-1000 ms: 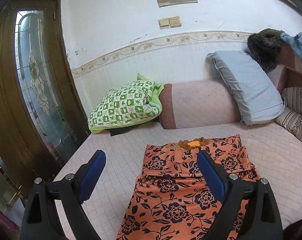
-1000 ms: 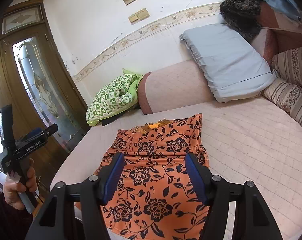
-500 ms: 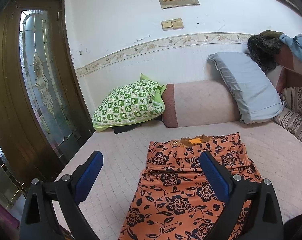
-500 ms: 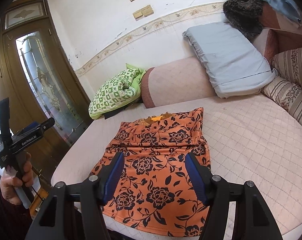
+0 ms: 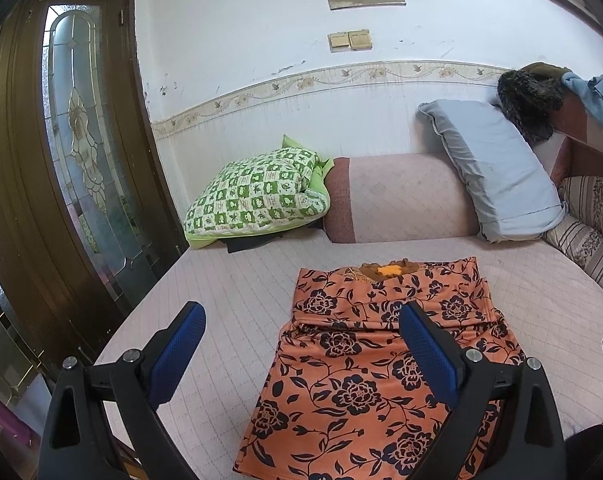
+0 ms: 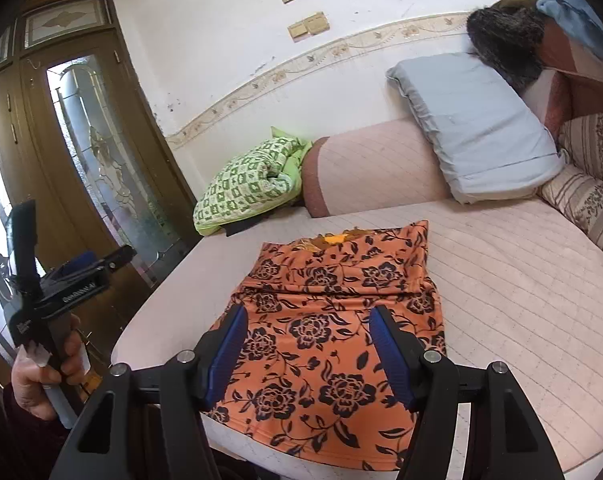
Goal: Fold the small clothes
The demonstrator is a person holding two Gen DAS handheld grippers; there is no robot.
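An orange garment with black flowers [image 5: 381, 360] lies flat on the pink quilted bed, sides folded in, neckline at the far end; it also shows in the right wrist view [image 6: 333, 320]. My left gripper [image 5: 301, 352] is open and empty, held above the garment's near left part. My right gripper [image 6: 307, 344] is open and empty, above the garment's near end. The left gripper in a hand [image 6: 53, 280] shows at the left of the right wrist view, off the bed.
A green checked pillow [image 5: 257, 196], a pink bolster [image 5: 401, 200] and a grey pillow [image 5: 493, 168] line the wall. Striped cushions [image 6: 589, 200] stand at the right. A wooden glass door [image 5: 81, 152] is at the left. The bed's front edge [image 6: 501, 456] is near.
Both grippers have drawn back and up from the garment, so more of it and the bed's near edge show. The garment has not moved.
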